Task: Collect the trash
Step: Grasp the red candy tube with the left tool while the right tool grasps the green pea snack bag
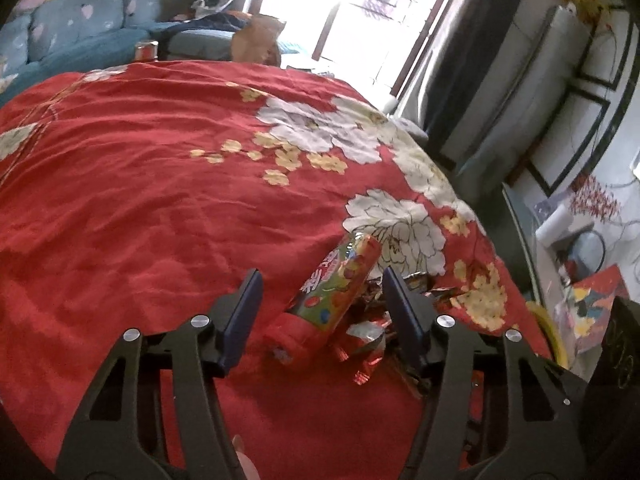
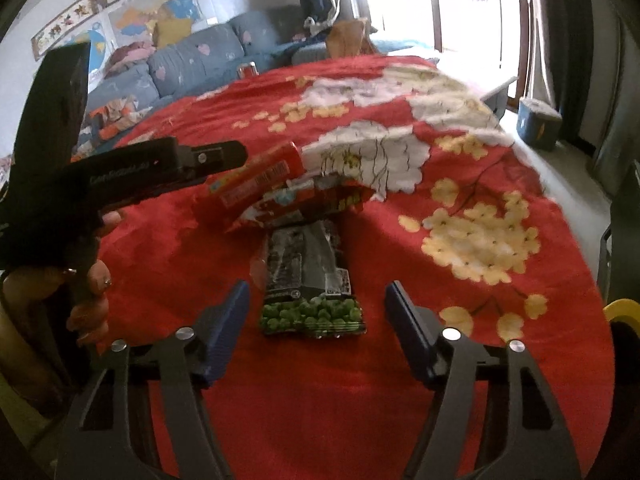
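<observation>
A red candy tube [image 1: 336,280] with a red cap lies tilted on the red floral cloth [image 1: 160,184], between the open fingers of my left gripper [image 1: 322,292]. Crumpled red foil wrappers [image 1: 368,336] lie beside it, against the right finger. In the right wrist view, a black and green pea snack bag [image 2: 310,280] lies flat just ahead of my open, empty right gripper [image 2: 318,304]. Behind the bag sit the red tube [image 2: 252,180] and wrappers [image 2: 296,204], with the left gripper's body [image 2: 132,168] and a hand reaching in from the left.
A red can [image 1: 146,50] and a brown paper bag [image 1: 258,40] stand at the table's far edge. A blue sofa [image 2: 192,60] lies beyond. A yellow ring [image 2: 624,312] and clutter sit off the right edge, near a bright window.
</observation>
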A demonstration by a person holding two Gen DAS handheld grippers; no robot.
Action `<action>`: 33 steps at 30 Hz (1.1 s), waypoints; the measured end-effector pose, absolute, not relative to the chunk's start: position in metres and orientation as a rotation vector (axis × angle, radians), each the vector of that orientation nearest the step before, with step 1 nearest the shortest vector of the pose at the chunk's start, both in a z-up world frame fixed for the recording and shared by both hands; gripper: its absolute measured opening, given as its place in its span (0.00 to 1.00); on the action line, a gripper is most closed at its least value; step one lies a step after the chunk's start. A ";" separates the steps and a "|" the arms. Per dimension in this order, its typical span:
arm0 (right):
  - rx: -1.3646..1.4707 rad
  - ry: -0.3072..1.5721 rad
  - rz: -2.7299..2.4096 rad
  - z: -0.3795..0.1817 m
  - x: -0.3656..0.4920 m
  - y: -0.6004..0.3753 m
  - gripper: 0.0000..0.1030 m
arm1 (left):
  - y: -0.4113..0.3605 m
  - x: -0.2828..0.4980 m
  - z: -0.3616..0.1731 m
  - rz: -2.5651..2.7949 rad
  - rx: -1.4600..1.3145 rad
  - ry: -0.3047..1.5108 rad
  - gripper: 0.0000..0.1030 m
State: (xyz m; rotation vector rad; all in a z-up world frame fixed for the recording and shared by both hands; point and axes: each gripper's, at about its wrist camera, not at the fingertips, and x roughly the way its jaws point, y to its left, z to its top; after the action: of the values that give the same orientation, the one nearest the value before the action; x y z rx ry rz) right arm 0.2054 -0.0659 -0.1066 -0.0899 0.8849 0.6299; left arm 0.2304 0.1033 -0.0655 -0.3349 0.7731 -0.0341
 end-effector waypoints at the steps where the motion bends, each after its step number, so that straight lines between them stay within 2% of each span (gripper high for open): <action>1: -0.090 0.888 0.631 -0.108 0.206 -0.066 0.61 | 0.102 0.234 -0.068 -0.033 -0.330 0.783 0.49; 7: -0.091 0.888 0.641 -0.110 0.204 -0.067 0.49 | 0.099 0.242 -0.082 -0.035 -0.314 0.823 0.44; 11: -0.099 0.884 0.652 -0.109 0.200 -0.067 0.49 | 0.102 0.241 -0.086 -0.041 -0.329 0.826 0.43; 22: -0.085 0.893 0.701 -0.109 0.180 -0.074 0.48 | 0.101 0.229 -0.089 -0.077 -0.334 0.840 0.29; 28: -0.065 0.894 0.709 -0.109 0.169 -0.079 0.48 | 0.097 0.214 -0.089 -0.087 -0.342 0.837 0.26; 29: -0.063 0.895 0.711 -0.109 0.167 -0.080 0.44 | 0.097 0.211 -0.089 -0.084 -0.350 0.836 0.26; 31: -0.049 0.906 0.718 -0.110 0.165 -0.083 0.22 | 0.098 0.204 -0.090 -0.083 -0.369 0.831 0.26; 33: -0.023 0.914 0.725 -0.111 0.162 -0.088 0.22 | 0.098 0.197 -0.090 -0.085 -0.382 0.825 0.26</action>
State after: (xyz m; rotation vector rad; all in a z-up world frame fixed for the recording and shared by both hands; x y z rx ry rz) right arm 0.1621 -0.0879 -0.1114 -0.0228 0.9138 0.7254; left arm 0.1974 0.0983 -0.0899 -0.3818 0.8253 -0.0853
